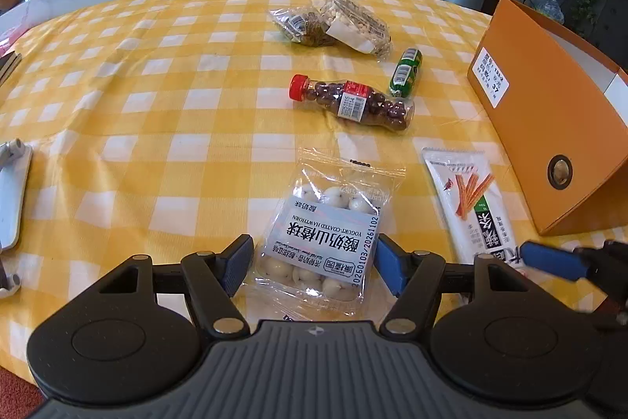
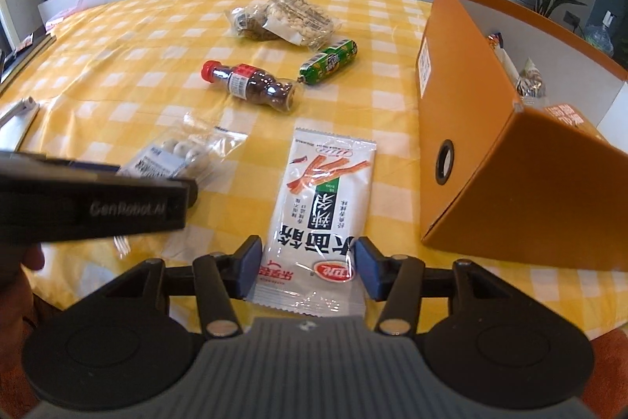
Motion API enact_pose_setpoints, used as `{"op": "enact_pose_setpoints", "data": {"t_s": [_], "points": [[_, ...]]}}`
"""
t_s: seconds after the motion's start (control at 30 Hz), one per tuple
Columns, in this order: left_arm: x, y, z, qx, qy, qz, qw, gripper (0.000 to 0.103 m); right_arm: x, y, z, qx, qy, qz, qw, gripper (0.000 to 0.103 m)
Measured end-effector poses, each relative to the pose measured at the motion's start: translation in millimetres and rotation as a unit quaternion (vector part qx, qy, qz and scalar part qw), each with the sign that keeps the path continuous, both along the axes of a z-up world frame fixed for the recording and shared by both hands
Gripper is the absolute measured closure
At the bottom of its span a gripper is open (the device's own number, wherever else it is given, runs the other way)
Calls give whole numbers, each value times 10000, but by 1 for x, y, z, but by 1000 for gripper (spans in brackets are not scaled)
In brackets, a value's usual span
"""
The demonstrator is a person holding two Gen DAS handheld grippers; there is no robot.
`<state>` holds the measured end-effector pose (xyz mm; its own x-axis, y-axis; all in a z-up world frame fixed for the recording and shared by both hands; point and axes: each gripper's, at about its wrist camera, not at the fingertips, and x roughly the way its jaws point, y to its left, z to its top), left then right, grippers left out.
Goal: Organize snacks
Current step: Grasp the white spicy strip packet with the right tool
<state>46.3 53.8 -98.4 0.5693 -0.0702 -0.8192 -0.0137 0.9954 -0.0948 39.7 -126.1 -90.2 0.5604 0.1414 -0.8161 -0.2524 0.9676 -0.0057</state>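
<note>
My left gripper (image 1: 314, 264) is open, its jaws on either side of the near end of a clear bag of yogurt-coated hawthorn balls (image 1: 329, 222) lying flat on the yellow checked tablecloth (image 1: 157, 105). My right gripper (image 2: 308, 268) is open, its jaws on either side of the near end of a white snack-stick packet (image 2: 318, 203), which also shows in the left wrist view (image 1: 471, 207). The orange box (image 2: 471, 128) stands open to the right with some snacks inside.
Farther out lie a red-capped bottle of dark candies (image 1: 353, 101), a green sausage-shaped pack (image 1: 406, 71) and two clear bags of nuts (image 1: 333, 24). A white stand (image 1: 11, 191) is at the left edge. A counter with clutter runs behind the table.
</note>
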Motion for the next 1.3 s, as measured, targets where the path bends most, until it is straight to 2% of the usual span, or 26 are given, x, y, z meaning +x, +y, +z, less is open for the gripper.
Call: {"op": "enact_pose_setpoints", "data": {"t_s": [0.1, 0.23, 0.4, 0.47, 0.53, 0.6, 0.73, 0.8, 0.93, 1.03, 1.1, 1.3], "points": [[-1, 1, 1, -7, -17, 81, 10000, 26, 4, 0, 1, -38, -162, -45, 9999, 36], [2, 7, 1, -85, -29, 204, 9998, 26, 13, 1, -1, -13, -196, -78, 9998, 31], [4, 9, -1, -100, 3, 174, 9998, 24, 25, -1, -11, 249, 166, -273, 9992, 27], [5, 7, -1, -4, 29, 68, 10000, 24, 23, 2, -12, 179, 81, -233, 9995, 27], [6, 5, -2, 57, 27, 34, 10000, 23, 20, 5, -14, 66, -1, -176, 9998, 30], [7, 4, -2, 80, 14, 32, 10000, 17, 18, 6, -14, 90, -72, -165, 9998, 34], [9, 1, -5, 110, -69, -52, 9999, 10, 16, 5, -13, 120, -224, -164, 9995, 48], [9, -1, -6, 137, -102, -104, 9998, 7, 14, 4, -13, 134, -278, -127, 9994, 51], [8, -2, -7, 145, -148, -225, 9995, 6, 11, 1, -14, 143, -370, 2, 9992, 54], [7, 0, -6, 139, -168, -263, 9994, 12, 11, -3, -13, 194, -362, 137, 9991, 55], [6, 0, -5, 324, -178, -319, 9988, 27, 12, -8, -13, 292, -323, 189, 9989, 56], [3, 1, -4, 385, -218, -323, 9985, 34, 21, -22, -8, 605, -88, 98, 9981, 58]]}}
